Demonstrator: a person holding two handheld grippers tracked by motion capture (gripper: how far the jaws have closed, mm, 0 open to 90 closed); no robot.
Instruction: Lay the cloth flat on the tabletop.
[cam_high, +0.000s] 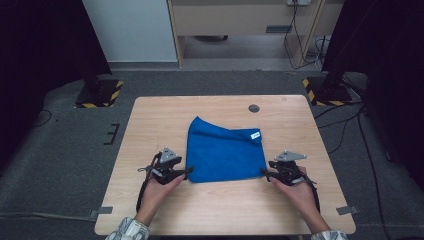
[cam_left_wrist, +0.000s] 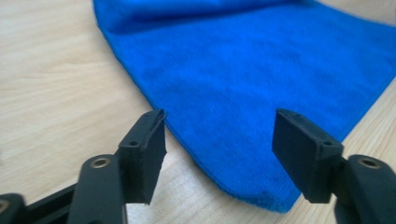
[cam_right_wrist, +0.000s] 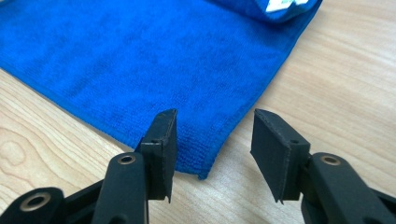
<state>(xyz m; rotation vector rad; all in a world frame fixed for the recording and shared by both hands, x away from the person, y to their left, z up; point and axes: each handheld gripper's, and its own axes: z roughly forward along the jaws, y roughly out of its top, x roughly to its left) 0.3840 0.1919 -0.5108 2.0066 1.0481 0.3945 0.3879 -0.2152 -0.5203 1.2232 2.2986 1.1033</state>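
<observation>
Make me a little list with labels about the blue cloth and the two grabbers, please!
cloth: blue cloth, folded, lying flat on the table
tag: white tag at its far right corner
left gripper: left gripper open, jaws either side of the cloth's near left corner, not pinching it
right gripper: right gripper open, at the near right corner, not pinching it
hands: one hand behind each gripper at the near side of the table
held: nothing

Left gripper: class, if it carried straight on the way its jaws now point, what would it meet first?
Most likely the blue cloth: the left gripper stands open with the cloth's near corner between its jaws, apparently just over the wooden table.
</observation>
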